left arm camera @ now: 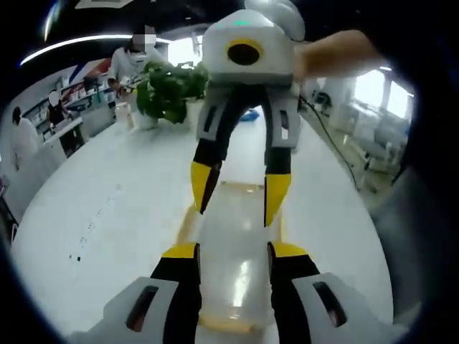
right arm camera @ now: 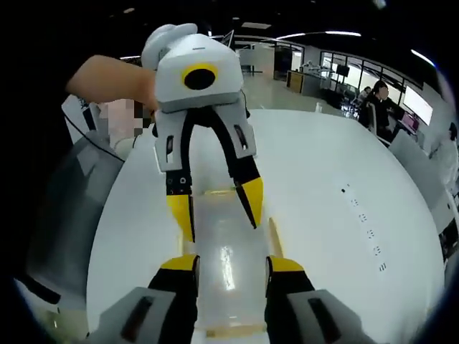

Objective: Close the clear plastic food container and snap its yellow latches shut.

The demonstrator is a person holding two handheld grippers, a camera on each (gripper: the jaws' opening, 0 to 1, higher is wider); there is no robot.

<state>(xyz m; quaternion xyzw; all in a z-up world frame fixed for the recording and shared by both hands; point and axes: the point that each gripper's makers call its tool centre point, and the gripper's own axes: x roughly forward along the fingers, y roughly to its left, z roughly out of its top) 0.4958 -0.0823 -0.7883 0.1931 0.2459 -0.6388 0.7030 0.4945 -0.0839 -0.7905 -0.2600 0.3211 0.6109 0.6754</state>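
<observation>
The clear plastic container (left arm camera: 237, 279) lies lengthwise on the white table (left arm camera: 107, 215), lid on top, with yellow latches at its ends and one yellow latch (left arm camera: 188, 223) flared out on a long side. My left gripper (left arm camera: 233, 251) stands open, its jaws straddling the container's near end. My right gripper (left arm camera: 240, 193) faces it, open, straddling the far end. In the right gripper view the right gripper (right arm camera: 231, 264) straddles the container (right arm camera: 226, 244), the side latch (right arm camera: 275, 236) sits to the right, and the left gripper (right arm camera: 215, 208) hangs opposite. Whether the pads touch the walls is unclear.
A potted plant (left arm camera: 168, 89) stands at the table's far end. People stand at counters (left arm camera: 43, 143) to the left. Small dark marks (right arm camera: 362, 215) dot the table. The table's edge (right arm camera: 100, 236) curves close on one side, with a grey chair beyond.
</observation>
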